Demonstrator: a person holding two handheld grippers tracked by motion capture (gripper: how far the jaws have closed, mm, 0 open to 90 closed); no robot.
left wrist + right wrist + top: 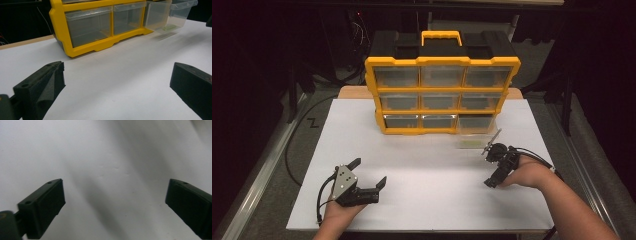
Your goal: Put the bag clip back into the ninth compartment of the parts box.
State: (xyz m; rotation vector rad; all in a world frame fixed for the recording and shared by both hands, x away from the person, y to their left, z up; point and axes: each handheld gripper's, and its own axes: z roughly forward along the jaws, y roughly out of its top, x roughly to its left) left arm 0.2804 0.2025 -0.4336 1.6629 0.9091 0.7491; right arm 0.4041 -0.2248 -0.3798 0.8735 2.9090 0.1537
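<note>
Behind grippers, yellow organizer (pixel 442 95), drawer (pixel 477 125) pulled out

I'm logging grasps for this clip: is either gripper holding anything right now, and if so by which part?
Nothing is held. The left gripper and the right gripper both stand open over the bare white table.

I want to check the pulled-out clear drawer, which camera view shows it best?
The left gripper view: the clear drawer shows large, sticking out of the yellow organizer. The high view shows it smaller and faint. The right gripper view faces the white table.
</note>
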